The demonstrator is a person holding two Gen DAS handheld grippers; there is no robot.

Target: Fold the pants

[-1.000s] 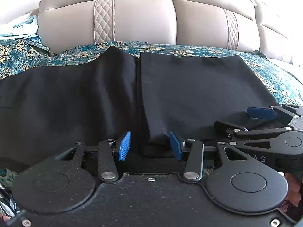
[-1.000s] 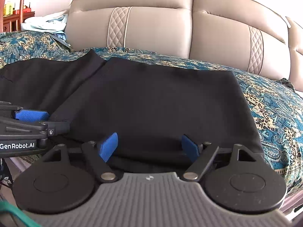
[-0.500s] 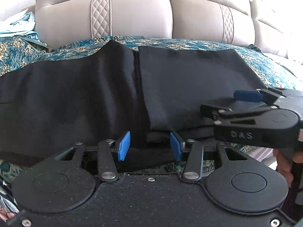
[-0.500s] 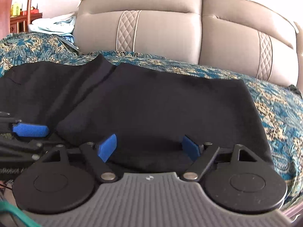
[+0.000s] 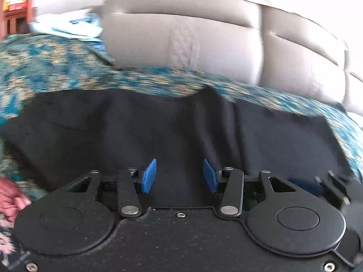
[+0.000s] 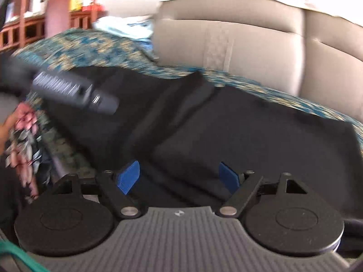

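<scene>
Left wrist view is pretty smeared, but you can make out the black pants (image 5: 140,136) spread flat across the bed (image 5: 56,68), with its teal patterned cover, running along the near edge. They're part folded: a doubled layer sits toward the bed's right side, and a seam ridge runs from the near edge up to a little peak by the headboard (image 5: 204,40). Left gripper (image 5: 179,176) hangs just over the near edge of the pants, its blue fingers (image 5: 149,176) about half apart, nothing between them, cloth just lying under the gap. A blurry bit of the right gripper pokes in at the lower right of that view.

Right wrist view, same deal. Right gripper (image 6: 179,178) has its fingers (image 6: 128,176) spread wide and empty, sitting over the near edge of the folded layer of pants (image 6: 249,136). Can't tell if the tips actually touch the fabric. The body of the left gripper (image 6: 74,91) cuts across the upper left, over the bed's left part, and a floral sleeve (image 6: 25,140) shows at the left edge. Light blue cloth (image 6: 127,28) is piled at the far left corner by the headboard (image 6: 261,49), with wooden furniture (image 6: 34,27) behind it.
</scene>
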